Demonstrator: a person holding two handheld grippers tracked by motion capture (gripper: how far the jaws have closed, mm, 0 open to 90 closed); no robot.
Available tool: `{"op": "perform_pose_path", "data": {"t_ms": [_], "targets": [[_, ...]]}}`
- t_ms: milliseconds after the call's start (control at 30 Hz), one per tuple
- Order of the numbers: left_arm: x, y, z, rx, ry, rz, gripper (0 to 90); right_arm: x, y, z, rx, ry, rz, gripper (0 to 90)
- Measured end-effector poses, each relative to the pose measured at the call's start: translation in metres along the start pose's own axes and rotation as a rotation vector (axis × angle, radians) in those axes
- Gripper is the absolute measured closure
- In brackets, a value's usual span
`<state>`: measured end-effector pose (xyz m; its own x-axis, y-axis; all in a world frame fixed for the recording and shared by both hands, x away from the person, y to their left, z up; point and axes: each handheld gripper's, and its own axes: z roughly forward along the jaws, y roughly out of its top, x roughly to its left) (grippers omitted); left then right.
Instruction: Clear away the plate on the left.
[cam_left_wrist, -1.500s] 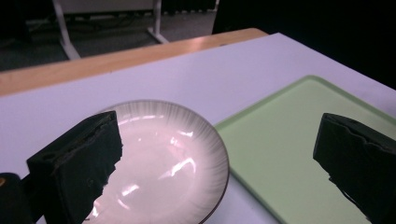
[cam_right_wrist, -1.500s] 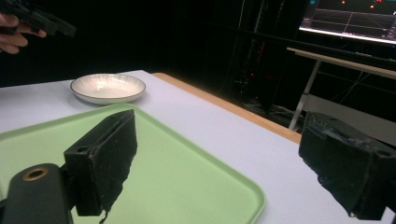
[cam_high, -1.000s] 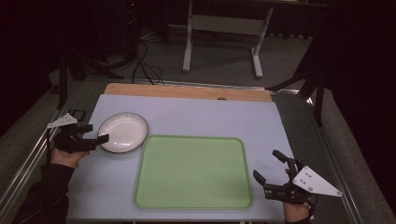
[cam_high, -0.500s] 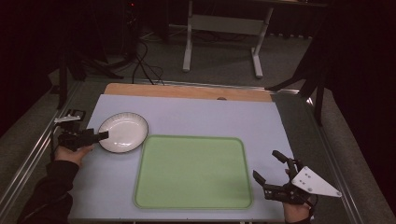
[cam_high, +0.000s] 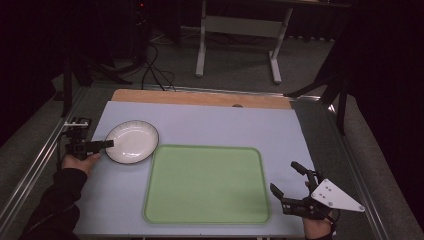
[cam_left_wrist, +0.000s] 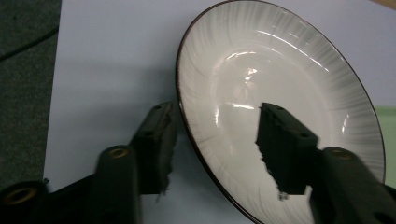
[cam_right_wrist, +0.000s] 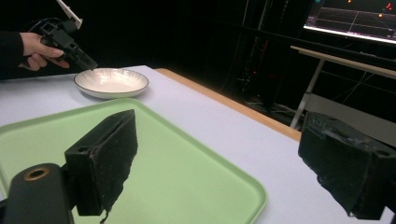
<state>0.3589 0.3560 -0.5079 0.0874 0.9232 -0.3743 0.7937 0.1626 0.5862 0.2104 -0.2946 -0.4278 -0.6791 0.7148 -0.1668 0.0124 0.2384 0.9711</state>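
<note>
At the far left of the table, a hand (cam_high: 80, 161) in a dark sleeve (cam_high: 55, 205), holding the left gripper (cam_high: 102, 145) low over the pale blue mat (cam_high: 220, 125). Jaws apart there, one on each side of the near rim of the plate (cam_high: 132, 141): in the left gripper view, one jaw outside on the mat and one over the inside of the plate (cam_left_wrist: 280, 98), with a gap on both sides and nothing pinched. White, round and shallow, with a thin dark rim, sitting flat on the mat near its left edge and just beside the top left corner of the tray (cam_high: 205, 184); whether touching the tray or not, cannot tell. Bare and light green with round corners, lying flat in the middle of the mat toward the near edge. A strip of brown wood (cam_high: 200, 98) along the far edge of the mat. Beyond the table, a dark floor with black cables (cam_high: 155, 75) and the white legs of a stand (cam_high: 235, 45). At the near right corner, the right gripper (cam_high: 290, 182) held just beside the right edge of the tray, jaws spread wide and holding nothing, grey three-cornered plate on top. In the right gripper view, the same wide gap, with the tray (cam_right_wrist: 140, 154) between the jaws and the plate (cam_right_wrist: 112, 81) and left gripper (cam_right_wrist: 86, 63) far off.
</note>
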Motion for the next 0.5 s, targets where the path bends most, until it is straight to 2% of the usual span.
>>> {"op": "perform_pose_path", "data": {"t_ms": [67,167,233,367,500], "targets": [[0.0,0.0,0.004,0.031,0.024,-0.006,51.8,0.0,0.0,0.0,0.003,0.001,-0.003,11.5],[0.002,0.0,0.006,0.044,0.03,-0.012,52.9,0.0,0.0,0.0,0.003,0.001,-0.003,11.6],[0.003,0.001,0.008,0.047,0.031,-0.023,57.6,0.0,0.0,0.0,0.004,0.001,-0.004,11.6],[0.002,0.002,0.01,0.072,0.022,-0.017,59.9,0.0,-0.001,0.0,0.006,0.001,-0.002,11.6],[0.004,0.003,0.014,0.091,0.001,-0.058,66.0,0.001,0.0,0.001,0.008,0.001,-0.003,11.6]]}}
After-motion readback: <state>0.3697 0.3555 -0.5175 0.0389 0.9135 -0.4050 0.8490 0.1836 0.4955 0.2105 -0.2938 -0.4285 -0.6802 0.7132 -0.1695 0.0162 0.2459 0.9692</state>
